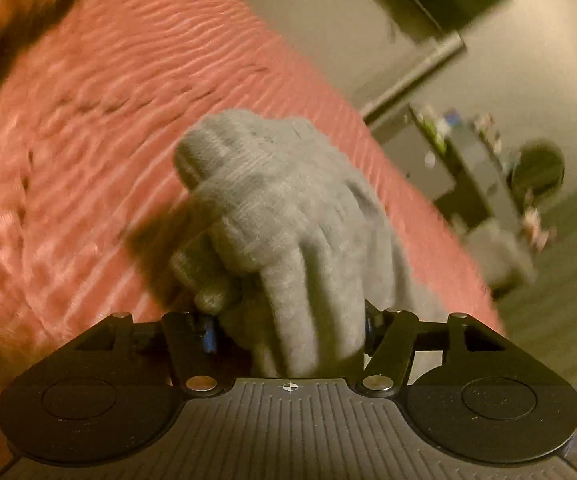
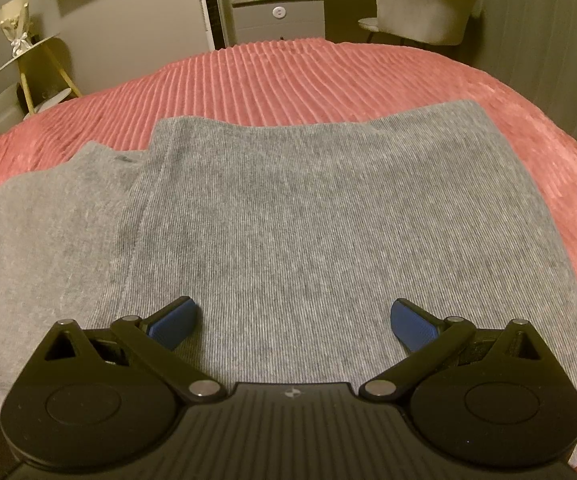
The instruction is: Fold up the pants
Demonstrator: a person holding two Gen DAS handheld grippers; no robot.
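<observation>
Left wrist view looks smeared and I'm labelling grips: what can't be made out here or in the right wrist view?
- Left wrist: left tool's pads buried in bunched grey pants; grip unclear.
- Left wrist: motion blur smears the pink bedspread.
- Right wrist: pants' left end leaves the frame; the open right tool covers the near edge.

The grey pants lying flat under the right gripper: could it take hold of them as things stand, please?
Probably yes. The right gripper hovers with its jaws wide open directly over the flat grey pants on the pink bedspread, and nothing lies between them; flat cloth may need pinching at an edge.
</observation>
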